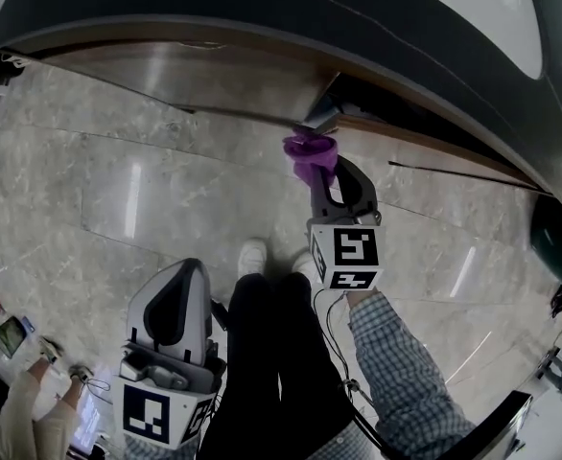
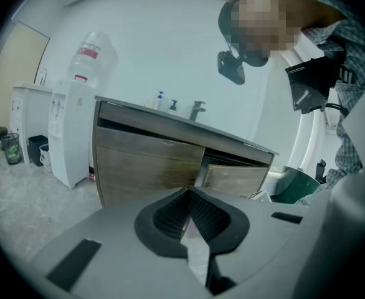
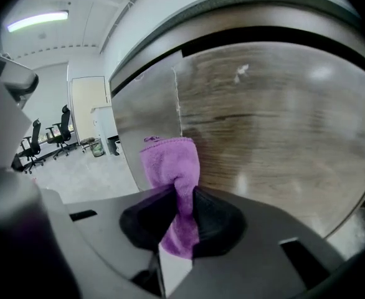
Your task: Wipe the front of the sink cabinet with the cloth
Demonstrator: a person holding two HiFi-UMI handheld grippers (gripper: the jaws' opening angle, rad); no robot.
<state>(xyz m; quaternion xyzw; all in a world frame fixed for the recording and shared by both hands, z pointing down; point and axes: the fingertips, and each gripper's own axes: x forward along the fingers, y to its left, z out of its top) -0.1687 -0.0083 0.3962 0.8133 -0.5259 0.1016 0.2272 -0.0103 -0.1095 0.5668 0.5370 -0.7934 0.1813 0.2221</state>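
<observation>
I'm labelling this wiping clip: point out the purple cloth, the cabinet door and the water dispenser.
purple cloth (image 3: 170, 157), right gripper view, its bunched upper part.
cabinet door (image 3: 263, 123), right gripper view, its wood-grain face.
water dispenser (image 2: 70, 136), left gripper view, its white body.

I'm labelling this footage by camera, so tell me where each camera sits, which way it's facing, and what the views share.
Head view: on the person's head, facing steeply down at floor and sink cabinet; shows legs, sleeve, left gripper, right gripper.
Left gripper view: on the left gripper, facing the cabinet front from farther back; fingers together, empty.
Right gripper view: on the right gripper, close to the cabinet; fingers shut on the purple cloth.
Shared: all show the cabinet; head and right gripper views show the cloth.
</observation>
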